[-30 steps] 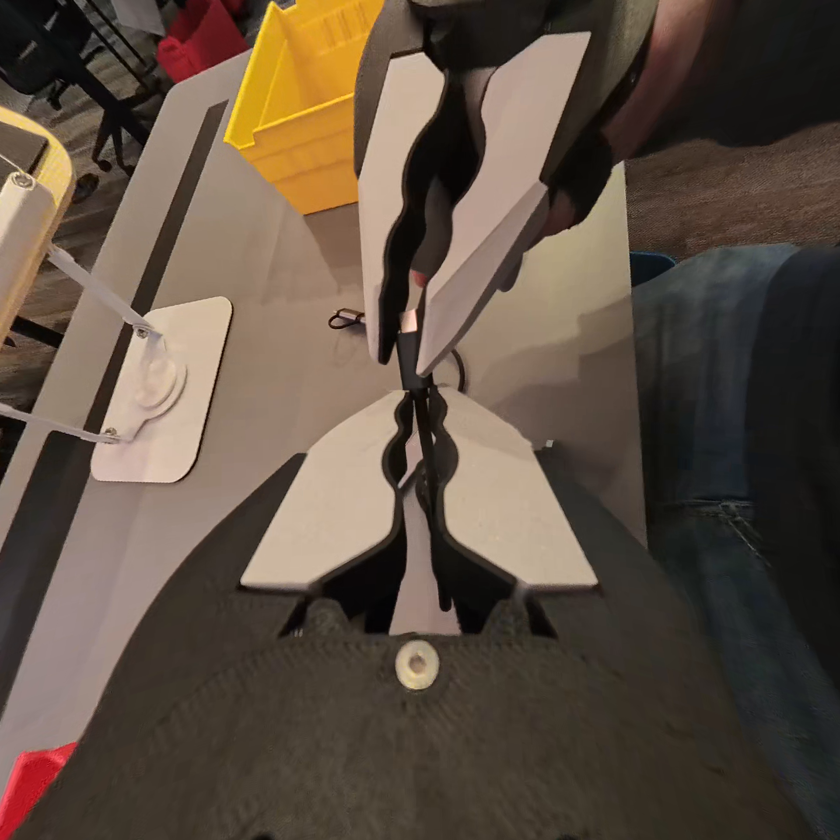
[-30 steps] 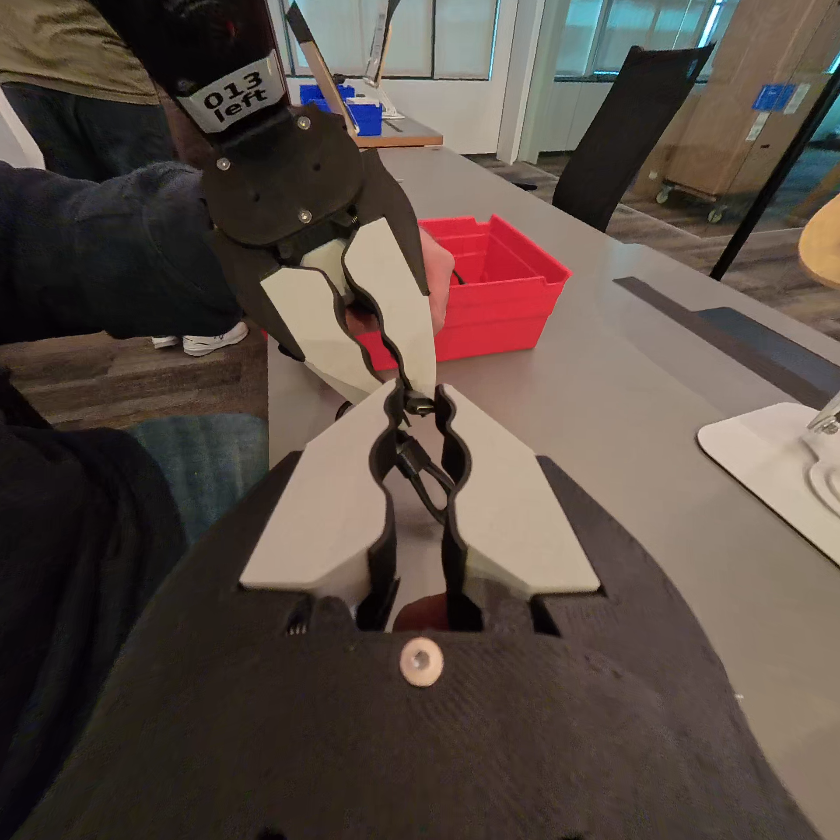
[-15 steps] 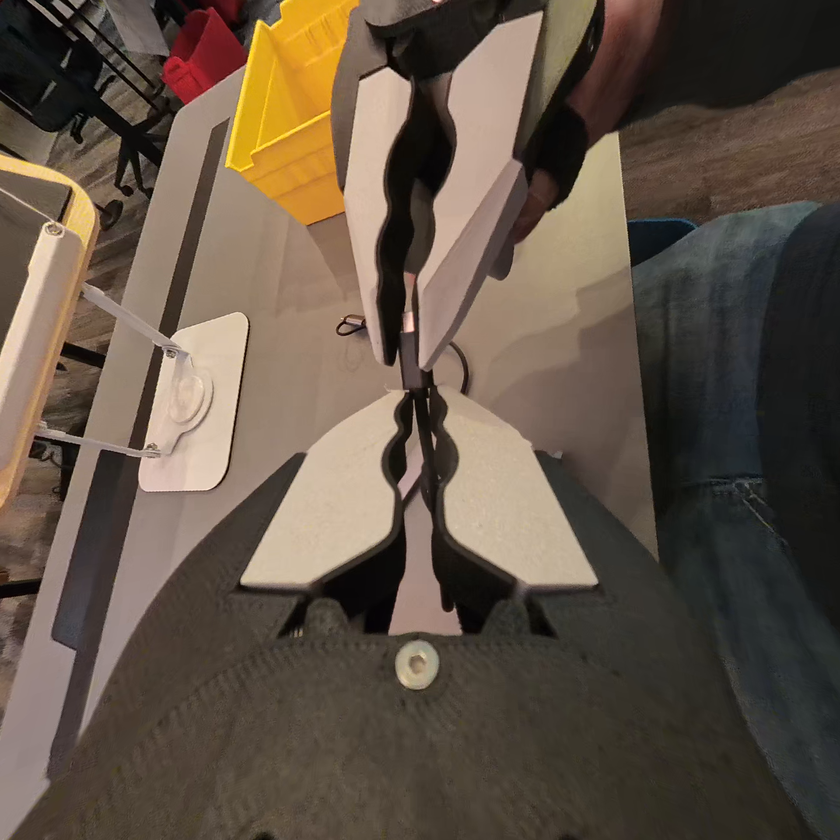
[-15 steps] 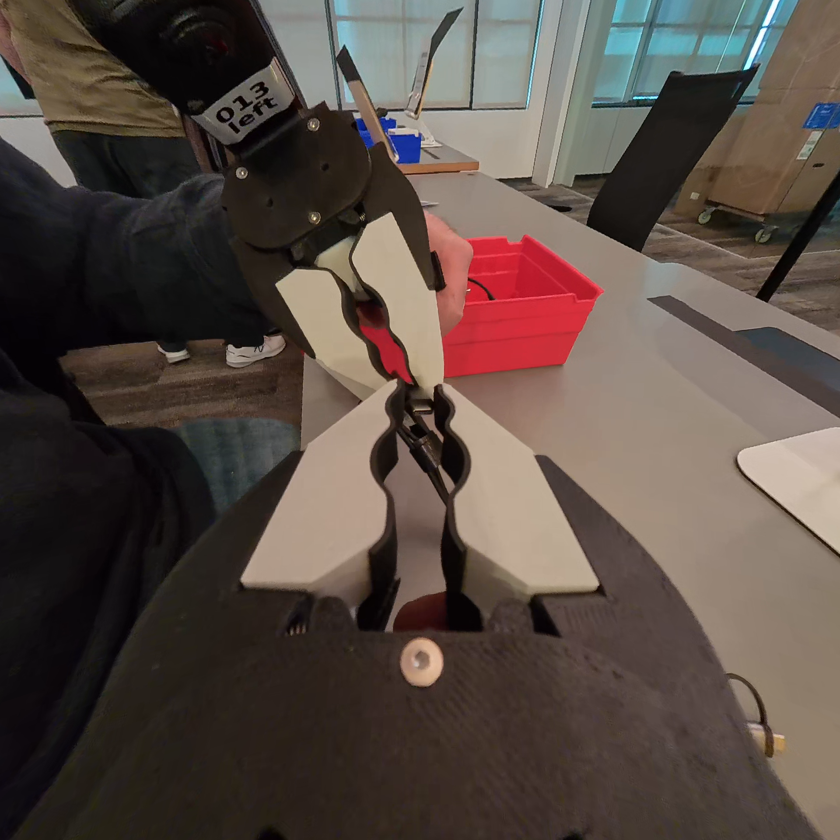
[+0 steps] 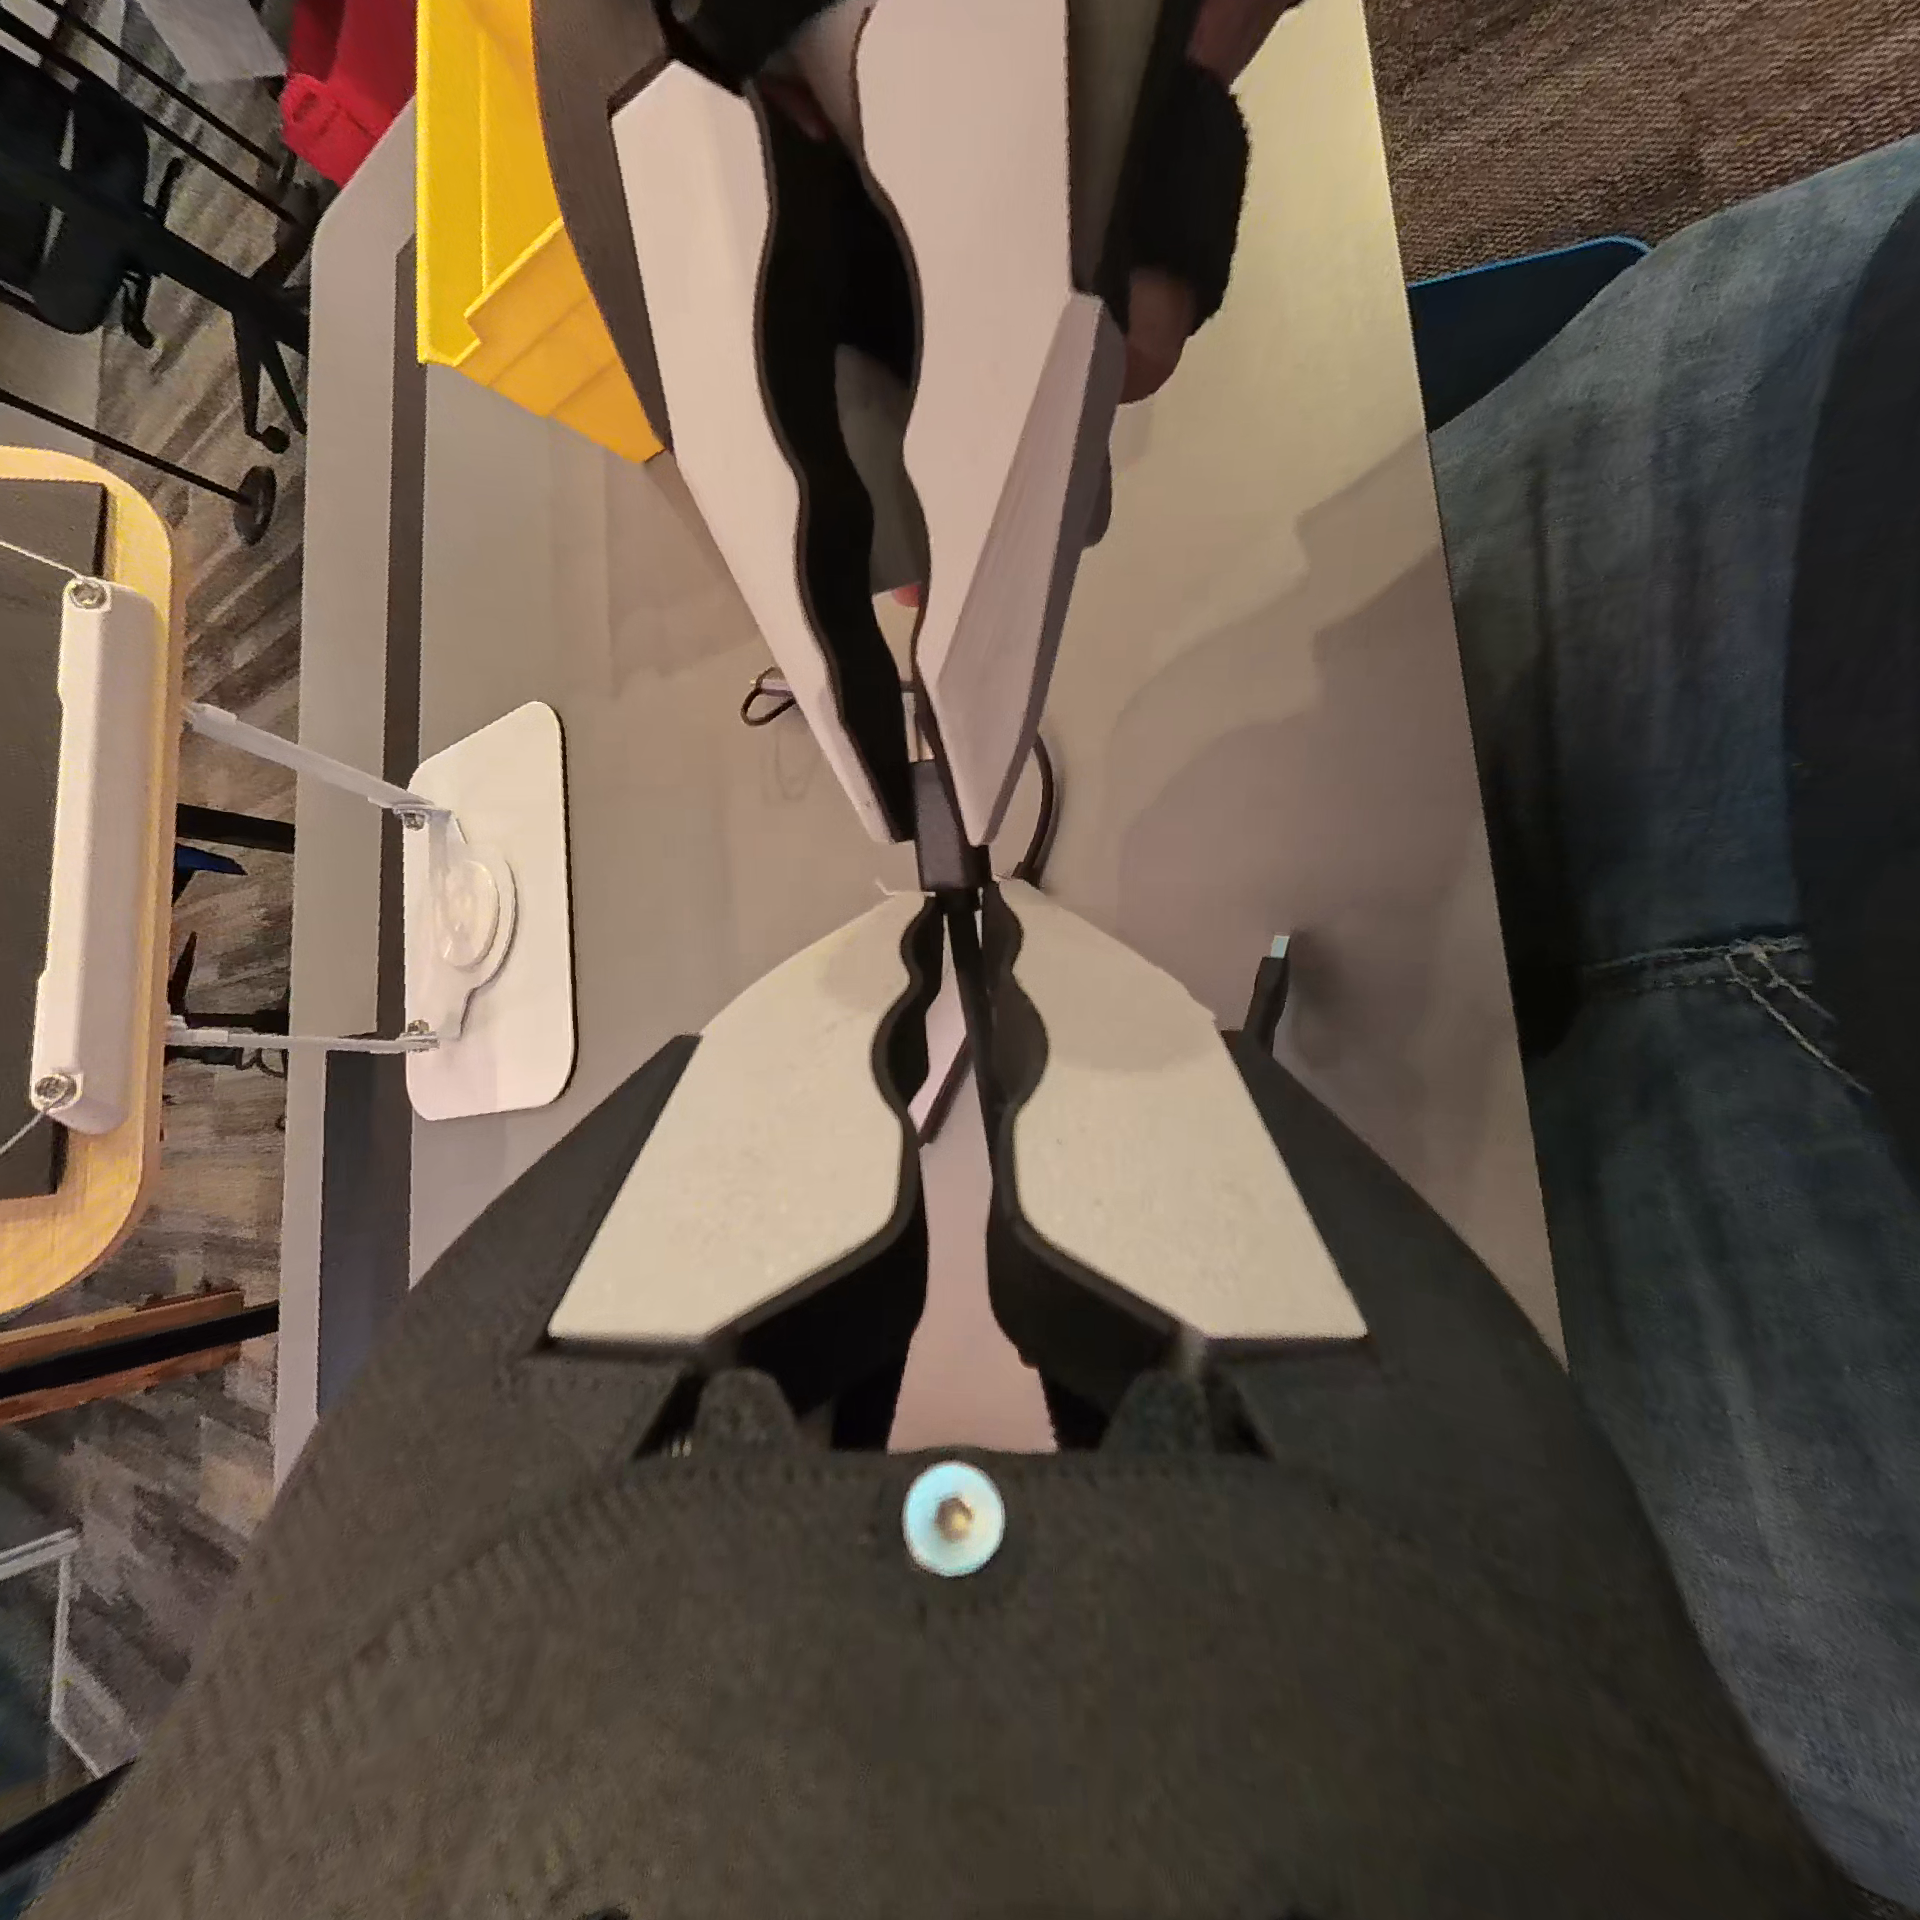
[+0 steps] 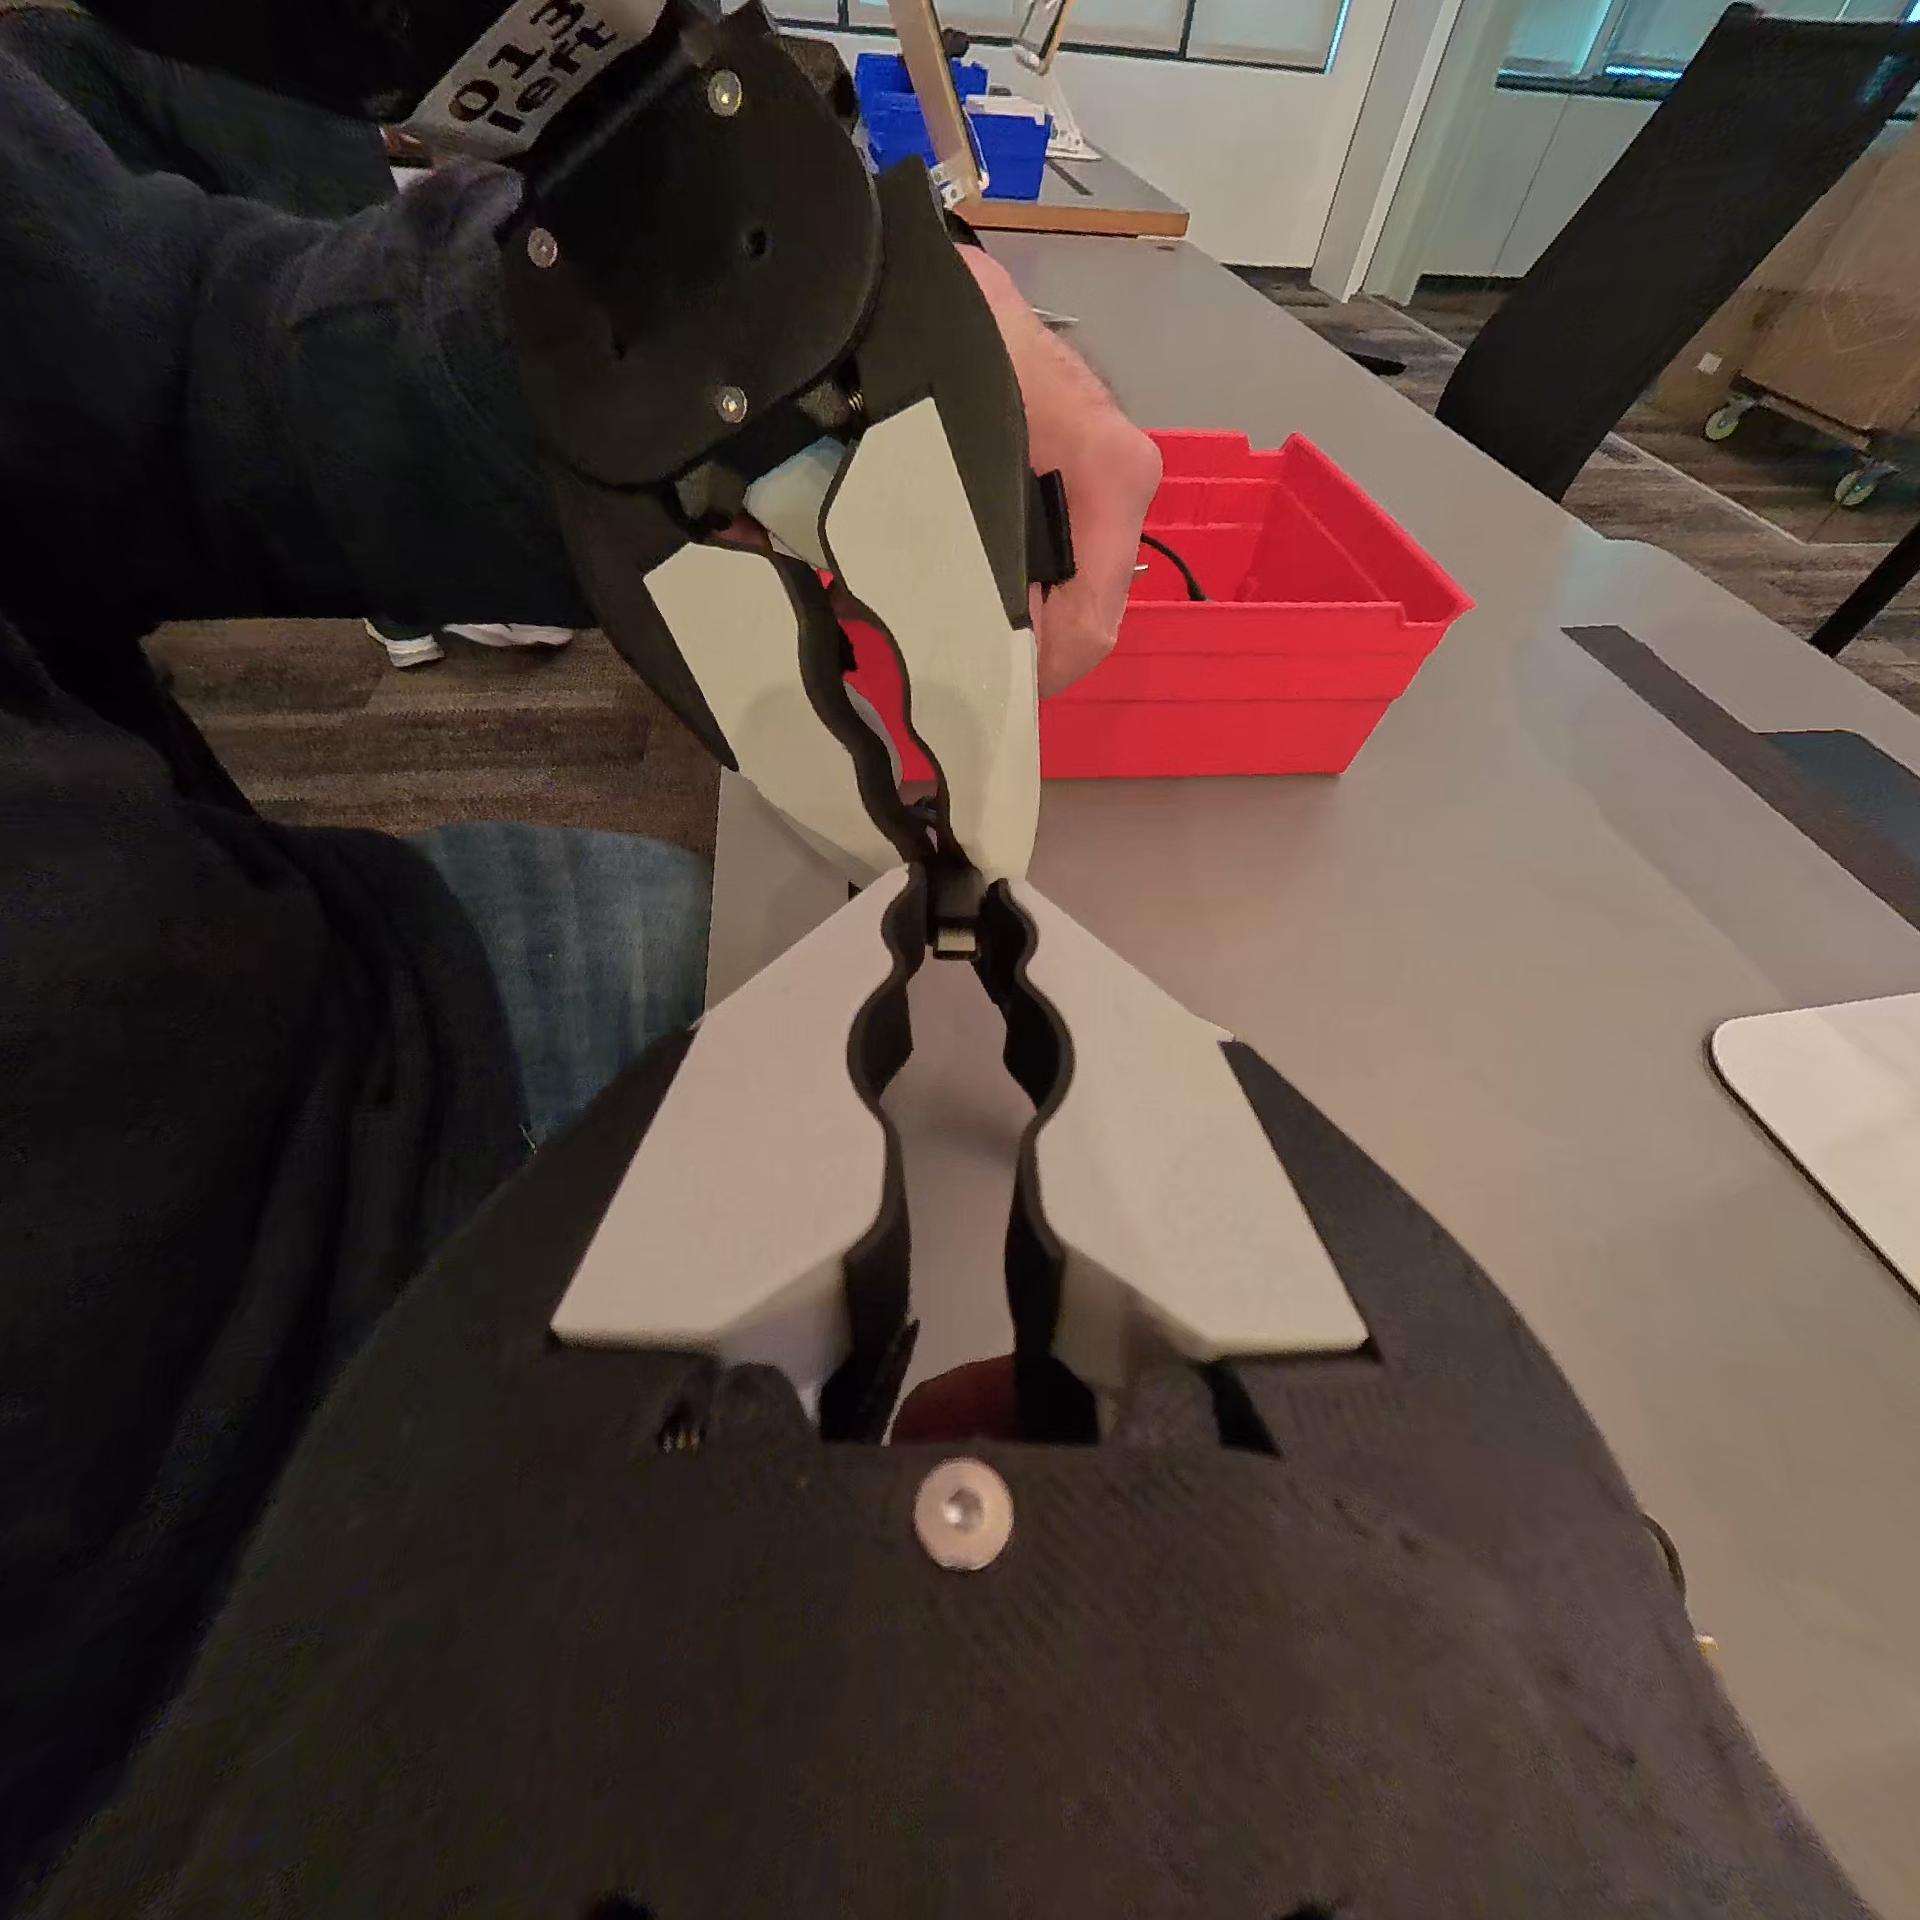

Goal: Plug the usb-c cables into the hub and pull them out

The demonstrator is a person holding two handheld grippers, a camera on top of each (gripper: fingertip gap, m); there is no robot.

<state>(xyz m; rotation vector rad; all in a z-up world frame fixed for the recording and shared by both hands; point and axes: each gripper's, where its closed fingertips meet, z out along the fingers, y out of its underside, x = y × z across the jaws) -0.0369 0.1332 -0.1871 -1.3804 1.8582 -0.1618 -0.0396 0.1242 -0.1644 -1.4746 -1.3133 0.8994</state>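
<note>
Jaws clamped tip-to-tip, plug (image 5: 940,844) lengthwise between grippers

Office workspace around a long grey table (image 6: 1455,935)

A black office chair (image 6: 1662,229) stands at the table's far side before glass partitions (image 6: 1226,26); brown carpet (image 5: 1621,114) covers the floor. 1 red bin (image 6: 1247,665) and 1 yellow bin (image 5: 488,208) sit on the table, with blue bins (image 6: 935,114) on a farther desk.

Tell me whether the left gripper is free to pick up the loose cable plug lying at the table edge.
Probably not: the left gripper is shut on a black cable, though the loose plug lies unobstructed beside it.
</note>
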